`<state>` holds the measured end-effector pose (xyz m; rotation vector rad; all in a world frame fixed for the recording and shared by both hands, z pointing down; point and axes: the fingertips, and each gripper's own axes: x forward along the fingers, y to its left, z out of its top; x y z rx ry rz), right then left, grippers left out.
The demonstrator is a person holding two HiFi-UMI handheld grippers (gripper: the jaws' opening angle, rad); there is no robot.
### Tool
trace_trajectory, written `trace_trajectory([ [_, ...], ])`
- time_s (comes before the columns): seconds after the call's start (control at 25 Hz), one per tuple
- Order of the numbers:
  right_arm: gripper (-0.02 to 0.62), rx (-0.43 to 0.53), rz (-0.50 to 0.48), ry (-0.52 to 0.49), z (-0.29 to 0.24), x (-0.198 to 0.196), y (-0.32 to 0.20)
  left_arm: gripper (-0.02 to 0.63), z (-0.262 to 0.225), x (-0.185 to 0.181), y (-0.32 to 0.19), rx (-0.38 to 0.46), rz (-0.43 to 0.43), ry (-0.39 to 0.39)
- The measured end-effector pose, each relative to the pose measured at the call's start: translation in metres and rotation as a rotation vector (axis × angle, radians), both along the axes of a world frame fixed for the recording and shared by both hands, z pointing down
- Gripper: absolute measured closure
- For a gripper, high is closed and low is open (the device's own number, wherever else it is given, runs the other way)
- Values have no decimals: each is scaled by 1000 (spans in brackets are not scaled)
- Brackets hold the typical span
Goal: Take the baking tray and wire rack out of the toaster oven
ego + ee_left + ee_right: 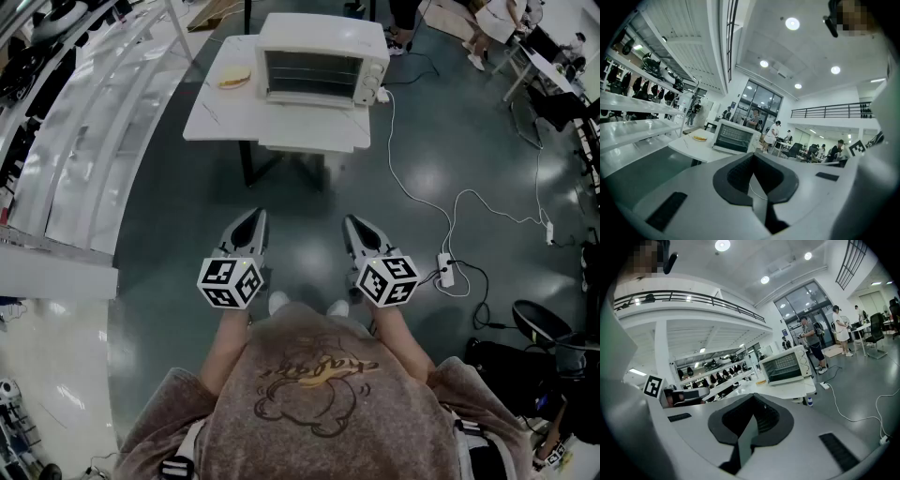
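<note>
A white toaster oven [322, 58] stands with its glass door closed on a white table [220, 117], well ahead of me. The same oven [735, 136] shows small in the left gripper view, and the oven [786, 364] shows again in the right gripper view. The tray and wire rack are hidden behind the door. My left gripper [251, 221] and right gripper [353, 225] are held side by side above the floor, far short of the table. Both are shut with nothing between their jaws.
A plate with food [234, 80] lies on the table left of the oven. White cables and a power strip [446, 270] trail over the floor at the right. White shelving [66, 159] runs along the left. People and chairs stand in the background.
</note>
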<state>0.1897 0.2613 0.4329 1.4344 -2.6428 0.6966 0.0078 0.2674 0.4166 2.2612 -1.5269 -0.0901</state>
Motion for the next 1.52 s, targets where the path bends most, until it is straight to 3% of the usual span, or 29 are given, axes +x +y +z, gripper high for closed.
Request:
trace_trajectory([
  [0.36,597,-6,52,-49,2,-23,-12,604,5,-20,-22,-13,39,20],
  [0.56,597,-16,129,-111,8,-29,-20,604,7,-31,-41,-12,81,51],
  [0.8,597,-43,168,-84,18,-30,-43,604,13,-32,-68,-21,98,98],
  [1.0,597,-49,192,-123,23,-28,-80,604,15,-27,-101,-18,109,108],
  [1.28,597,-53,140,-163,23,-31,-162,604,16,-21,-173,-27,85,114],
  [1.52,597,-71,99,-190,14,-17,-234,603,10,0,-239,-44,46,171],
])
